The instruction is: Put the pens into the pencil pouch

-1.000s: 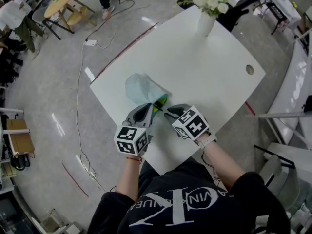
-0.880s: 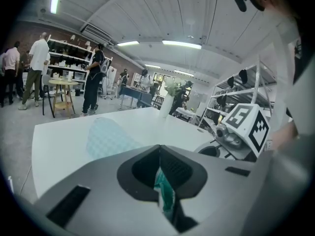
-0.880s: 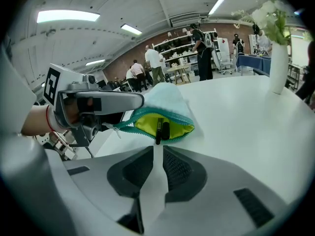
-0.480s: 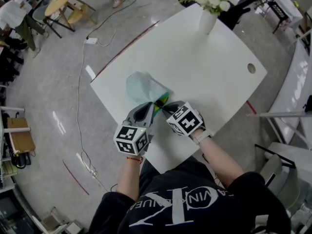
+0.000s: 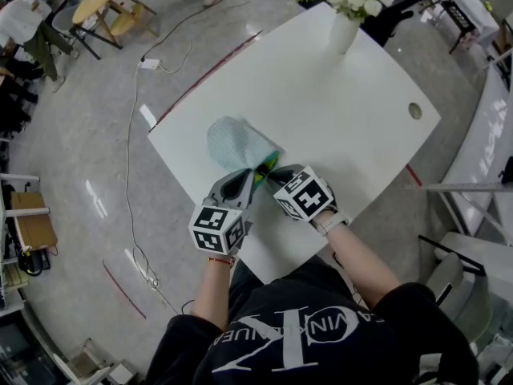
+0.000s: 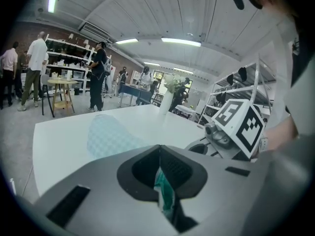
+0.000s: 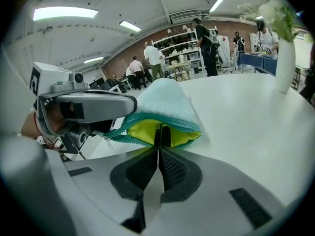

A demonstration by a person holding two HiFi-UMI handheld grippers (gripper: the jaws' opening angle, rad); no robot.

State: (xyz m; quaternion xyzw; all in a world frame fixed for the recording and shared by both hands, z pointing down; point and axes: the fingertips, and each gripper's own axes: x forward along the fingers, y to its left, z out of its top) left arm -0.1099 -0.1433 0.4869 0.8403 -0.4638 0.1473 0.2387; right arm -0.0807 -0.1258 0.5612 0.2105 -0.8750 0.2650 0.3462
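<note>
— Pouch (image 5: 239, 144)?
— Lies on the white table (image 5: 345, 103), near its front edge, between the two grippers. Gapes towards them, yellow lining showing.
— Left gripper (image 6: 159, 151)?
— Clamped tight on the teal zipper edge of the mouth, with fabric pinched between the pads.
— Right gripper (image 7: 158, 150)?
— Just closed, pads pressed together, tips right at the lower lip of the mouth. Grips nothing that shows.
— Pens (image 7: 166, 134)?
— Sit inside the lining as dark ends, just beyond those tips.
</note>
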